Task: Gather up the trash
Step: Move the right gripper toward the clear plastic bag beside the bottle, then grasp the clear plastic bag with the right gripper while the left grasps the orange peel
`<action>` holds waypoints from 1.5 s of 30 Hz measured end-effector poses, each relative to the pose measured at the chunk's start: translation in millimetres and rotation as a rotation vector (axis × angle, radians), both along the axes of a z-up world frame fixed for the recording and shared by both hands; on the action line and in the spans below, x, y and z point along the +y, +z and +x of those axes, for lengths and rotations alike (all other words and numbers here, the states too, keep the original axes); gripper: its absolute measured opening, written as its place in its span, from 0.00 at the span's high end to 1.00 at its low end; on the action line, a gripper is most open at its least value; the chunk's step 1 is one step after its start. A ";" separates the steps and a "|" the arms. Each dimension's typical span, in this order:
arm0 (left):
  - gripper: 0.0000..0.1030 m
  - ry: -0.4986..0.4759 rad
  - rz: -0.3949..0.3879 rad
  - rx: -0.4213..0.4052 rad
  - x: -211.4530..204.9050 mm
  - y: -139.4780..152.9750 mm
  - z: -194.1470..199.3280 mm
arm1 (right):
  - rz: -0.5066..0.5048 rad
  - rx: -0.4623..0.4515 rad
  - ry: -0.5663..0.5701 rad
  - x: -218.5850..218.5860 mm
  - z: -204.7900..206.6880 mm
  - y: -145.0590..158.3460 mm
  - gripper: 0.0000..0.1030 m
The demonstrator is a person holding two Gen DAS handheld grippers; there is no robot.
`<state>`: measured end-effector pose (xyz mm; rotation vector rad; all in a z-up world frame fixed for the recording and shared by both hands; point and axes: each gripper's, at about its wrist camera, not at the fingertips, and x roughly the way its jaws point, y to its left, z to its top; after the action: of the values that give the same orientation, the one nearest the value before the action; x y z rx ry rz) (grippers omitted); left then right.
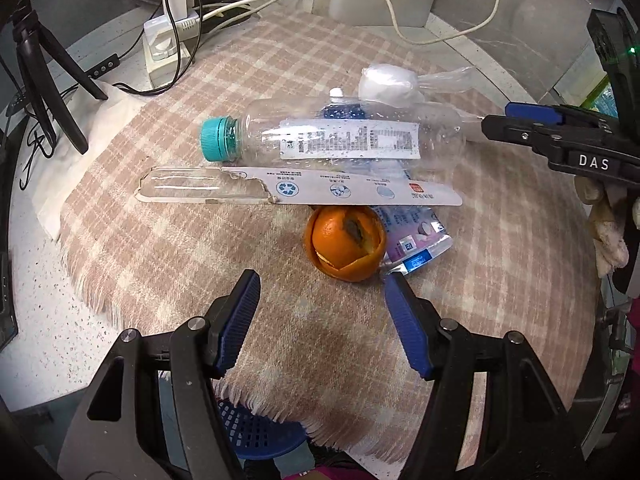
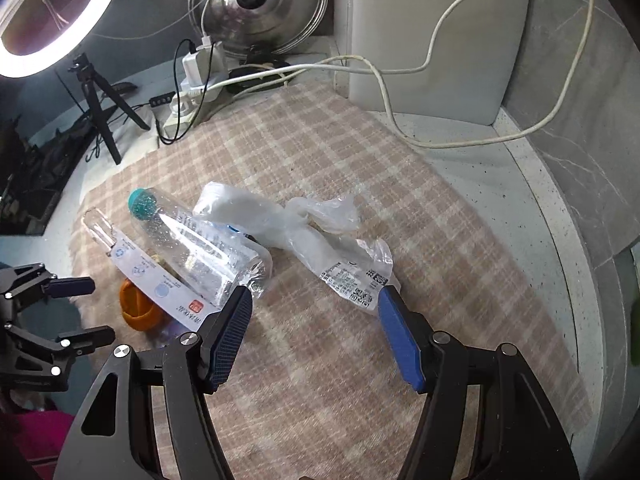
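A small heap of trash lies on a checked cloth (image 1: 180, 264). It holds a clear bottle (image 1: 340, 136) with a teal cap, a torn blister card (image 1: 304, 190), an orange peel (image 1: 346, 242), a purple sachet (image 1: 416, 240) and a white plastic bag (image 1: 386, 82). My left gripper (image 1: 322, 282) hovers open just in front of the peel, touching nothing. My right gripper (image 2: 316, 296) is open too. Its pads stand either side of the bottle's base (image 2: 252, 276) and a clear labelled wrapper (image 2: 352, 276), gripping neither. The bag (image 2: 276, 220) lies just beyond.
A blue perforated basket (image 1: 260, 436) sits below the counter's near edge. At the back are a power strip (image 1: 168, 48), white cables (image 2: 380, 92), a small tripod (image 2: 100, 112), a ring light (image 2: 60, 20) and a steel lid (image 2: 260, 0). A wall corner stands to the right.
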<state>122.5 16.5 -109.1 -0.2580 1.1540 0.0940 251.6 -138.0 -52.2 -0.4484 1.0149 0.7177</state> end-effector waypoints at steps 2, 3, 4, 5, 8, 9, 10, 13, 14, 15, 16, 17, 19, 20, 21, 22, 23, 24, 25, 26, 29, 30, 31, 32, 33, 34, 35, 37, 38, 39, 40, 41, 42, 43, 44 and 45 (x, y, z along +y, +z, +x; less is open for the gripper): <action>0.35 0.003 -0.002 0.007 -1.7 -1.8 3.5 | -0.018 0.008 0.028 6.7 6.1 -5.7 0.37; 0.35 0.004 -0.001 0.011 -2.4 -2.9 5.3 | -0.023 0.012 0.040 9.6 8.6 -8.0 0.37; 0.35 0.006 -0.002 0.014 -3.0 -3.8 7.1 | -0.028 0.015 0.050 12.9 11.5 -10.7 0.37; 0.35 0.007 -0.002 0.017 -3.6 -4.5 8.7 | -0.032 0.018 0.060 16.2 14.5 -13.4 0.37; 0.35 0.012 0.004 0.026 -5.4 -7.3 13.7 | -0.050 0.027 0.087 25.9 24.1 -22.3 0.37; 0.35 0.013 0.005 0.028 -5.8 -8.3 15.3 | -0.054 0.031 0.093 28.4 27.8 -25.1 0.37; 0.35 0.014 0.007 0.031 -6.1 -9.7 16.9 | -0.057 0.036 0.099 30.9 31.4 -28.3 0.37; 0.35 0.018 0.008 0.041 -6.0 -13.9 22.5 | -0.055 0.051 0.104 36.5 41.1 -35.9 0.37; 0.35 0.017 0.003 0.044 -5.9 -15.2 24.9 | -0.052 0.058 0.105 37.9 44.2 -38.4 0.37; 0.35 0.016 -0.002 0.046 -6.2 -16.3 26.7 | -0.050 0.063 0.105 39.4 46.8 -40.9 0.37; 0.35 0.015 -0.003 0.048 -6.7 -17.1 28.7 | -0.051 0.066 0.106 40.9 48.9 -43.5 0.37; 0.35 0.014 -0.004 0.049 -7.3 -17.8 30.2 | -0.052 0.069 0.107 42.3 50.7 -45.2 0.37; 0.35 0.013 -0.007 0.047 -7.5 -18.1 32.3 | -0.049 0.077 0.108 44.9 53.2 -49.0 0.37; 0.35 0.013 -0.009 0.044 -7.7 -17.5 33.2 | -0.046 0.081 0.109 45.8 53.9 -50.5 0.38; 0.35 0.012 -0.016 0.043 -7.3 -17.2 34.3 | -0.041 0.086 0.110 46.6 54.3 -51.5 0.40; 0.35 0.011 -0.024 0.044 -6.6 -17.5 34.8 | -0.036 0.093 0.111 47.1 54.4 -52.7 0.47; 0.35 0.011 -0.031 0.043 -6.1 -17.0 34.2 | -0.035 0.102 0.113 47.6 54.3 -54.0 0.53; 0.35 0.008 -0.035 0.040 -5.5 -16.6 34.7 | -0.036 0.105 0.115 48.4 53.3 -55.4 0.56; 0.38 0.006 -0.035 0.037 -5.6 -15.9 34.5 | -0.040 0.106 0.116 49.4 52.6 -56.6 0.61; 0.42 0.003 -0.035 0.036 -5.6 -15.8 35.3 | -0.045 0.105 0.118 49.9 51.6 -57.3 0.65; 0.51 -0.015 -0.055 0.038 -7.1 -16.6 36.8 | -0.060 0.097 0.119 51.3 48.6 -58.0 0.73; 0.52 -0.018 -0.047 0.034 -7.9 -16.6 37.8 | -0.059 0.096 0.116 51.0 48.7 -57.7 0.75; 0.53 -0.022 -0.040 0.029 -9.2 -16.2 37.6 | -0.056 0.096 0.113 50.5 48.5 -57.6 0.80; 0.53 -0.025 -0.037 0.028 -9.9 -16.1 37.2 | -0.054 0.093 0.104 49.8 48.4 -57.0 0.84; 0.54 -0.026 -0.038 0.025 -10.4 -15.5 36.5 | -0.052 0.092 0.096 49.1 48.6 -56.9 0.86; 0.55 -0.029 -0.042 0.024 -10.5 -14.9 35.3 | -0.049 0.094 0.088 48.2 49.1 -57.3 0.88; 0.55 -0.031 -0.045 0.023 -10.5 -14.2 34.3 | -0.044 0.098 0.077 46.7 49.4 -57.4 0.89; 0.56 -0.034 -0.049 0.020 -10.0 -13.4 31.7 | -0.032 0.102 0.064 42.6 49.3 -57.0 0.91; 0.56 -0.035 -0.049 0.018 -9.9 -12.7 30.0 | -0.028 0.104 0.058 41.1 48.9 -56.4 0.92; 0.56 -0.035 -0.050 0.016 -9.5 -12.1 28.3 | -0.021 0.104 0.050 39.1 48.1 -55.2 0.92; 0.56 -0.035 -0.052 0.015 -9.3 -11.3 26.2 | -0.012 0.106 0.042 37.0 47.2 -53.8 0.92; 0.56 -0.034 -0.054 0.013 -9.5 -10.4 24.2 | -0.003 0.107 0.034 34.6 46.0 -52.3 0.93; 0.56 -0.035 -0.055 0.010 -9.3 -9.6 22.7 | 0.006 0.107 0.025 32.3 44.8 -50.3 0.93; 0.56 -0.036 -0.056 0.009 -9.3 -8.9 20.2 | 0.014 0.106 0.017 30.2 43.5 -48.3 0.93; 0.56 -0.037 -0.058 0.007 -9.9 -7.6 18.7 | 0.024 0.104 0.005 27.1 42.2 -45.6 0.93; 0.56 -0.038 -0.059 0.005 -10.0 -6.3 16.7 | 0.032 0.103 -0.007 25.0 40.7 -43.1 0.93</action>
<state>139.3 6.4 -115.4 -0.2877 1.1673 0.0270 292.2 -113.0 -95.3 -0.3832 1.0991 0.7563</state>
